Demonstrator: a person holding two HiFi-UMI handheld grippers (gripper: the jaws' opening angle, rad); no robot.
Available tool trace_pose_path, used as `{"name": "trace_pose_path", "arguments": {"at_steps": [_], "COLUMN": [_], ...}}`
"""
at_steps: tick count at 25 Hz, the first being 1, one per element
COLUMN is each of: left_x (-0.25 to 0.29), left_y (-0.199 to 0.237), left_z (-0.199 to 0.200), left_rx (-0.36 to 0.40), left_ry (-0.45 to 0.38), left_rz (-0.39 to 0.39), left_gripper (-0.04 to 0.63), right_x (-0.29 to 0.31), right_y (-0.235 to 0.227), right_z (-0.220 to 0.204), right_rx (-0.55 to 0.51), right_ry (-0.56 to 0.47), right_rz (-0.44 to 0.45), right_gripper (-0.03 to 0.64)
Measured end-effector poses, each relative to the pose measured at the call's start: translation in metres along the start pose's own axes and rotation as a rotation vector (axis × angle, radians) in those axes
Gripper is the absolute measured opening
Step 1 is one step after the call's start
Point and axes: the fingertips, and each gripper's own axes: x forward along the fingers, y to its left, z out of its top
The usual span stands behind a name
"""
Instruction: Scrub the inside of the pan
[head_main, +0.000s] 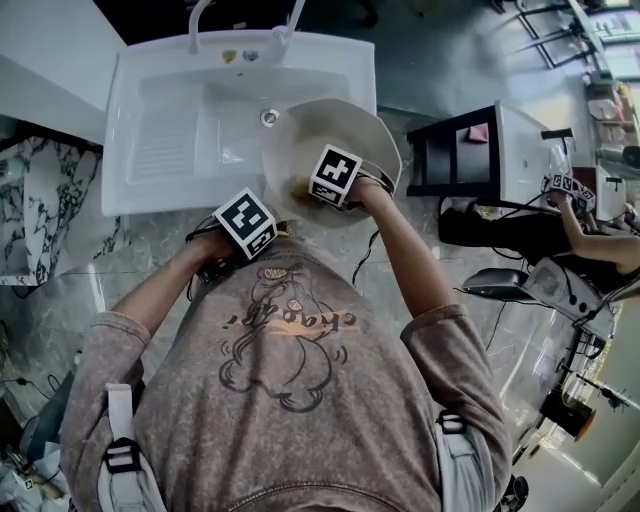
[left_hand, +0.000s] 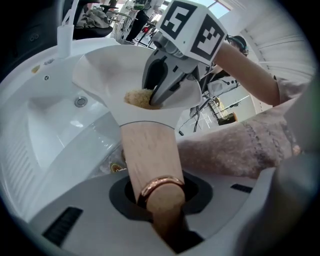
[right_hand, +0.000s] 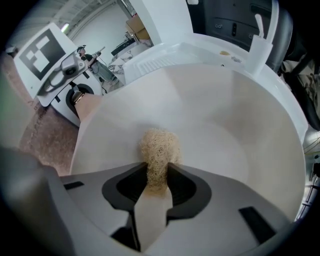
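The right gripper (right_hand: 157, 172) pinches a tan fibrous scrubber (right_hand: 159, 150) tight between its jaws, the pad lying against the inner wall of a pale pan (right_hand: 225, 130). The left gripper (left_hand: 159, 196) is clamped on the pan's wooden handle (left_hand: 147, 150), just above its copper ring (left_hand: 161, 184). The pan hangs over the front right corner of a white sink (head_main: 160, 130), beside the drain (head_main: 268, 117).

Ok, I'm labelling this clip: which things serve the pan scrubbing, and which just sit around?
In use: pan, wooden handle in left gripper, fibre scrubber in right gripper, white sink.
Lying about: tap, black shelf unit, pink item inside it.
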Motion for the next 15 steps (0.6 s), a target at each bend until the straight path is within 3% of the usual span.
{"name": "trace_pose_path", "arguments": {"at_steps": [7,15], "left_x": [0.001,-0.002], "left_y": [0.003,0.008], "left_z": [-0.001,0.002], "left_rx": [0.02,0.017], "left_ry": [0.014,-0.017], "left_rz": [0.011,0.019], "left_gripper": [0.092,0.091], "right_x": [0.005,-0.007], "right_y": [-0.007,-0.021], "right_z": [0.029,0.059], "right_rx": [0.052,0.136], "right_ry": [-0.101,-0.375], "right_rz": [0.018,-0.024], "right_gripper": [0.138,0.14]}}
